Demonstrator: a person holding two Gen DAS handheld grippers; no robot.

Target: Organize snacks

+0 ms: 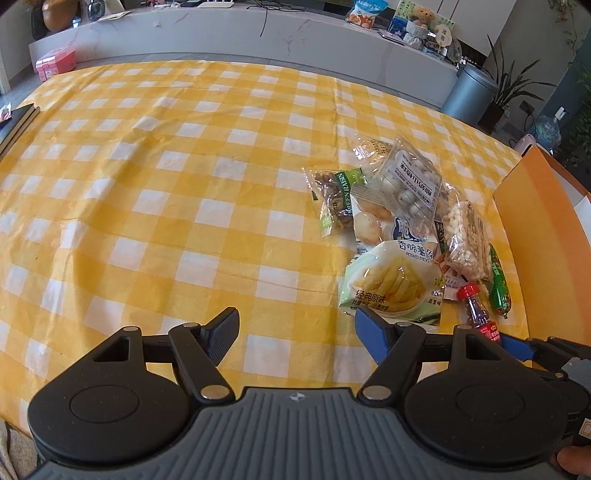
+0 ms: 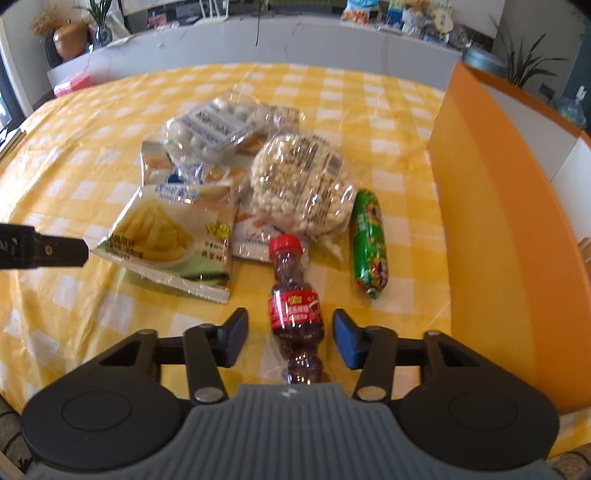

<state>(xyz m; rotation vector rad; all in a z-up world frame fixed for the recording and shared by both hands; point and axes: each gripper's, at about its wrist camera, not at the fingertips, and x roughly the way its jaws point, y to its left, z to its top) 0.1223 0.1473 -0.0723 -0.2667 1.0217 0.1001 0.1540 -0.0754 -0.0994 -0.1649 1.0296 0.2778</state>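
Note:
A pile of snacks lies on the yellow checked tablecloth [image 1: 147,184]. It holds a potato sticks bag [image 2: 173,236], a puffed rice cake pack [image 2: 301,184], a pack of white balls [image 2: 214,129], a green sausage [image 2: 369,240] and a raisin pack [image 1: 338,199]. A small cola bottle [image 2: 295,314] with a red cap lies between the fingers of my open right gripper [image 2: 290,338], which does not touch it. My left gripper [image 1: 297,332] is open and empty, just left of the potato sticks bag [image 1: 391,284].
An orange box [image 2: 491,221] stands open to the right of the pile, close to the sausage. It also shows in the left wrist view [image 1: 535,221]. Dark books [image 1: 14,122] lie at the table's far left edge. A counter [image 1: 240,33] runs behind the table.

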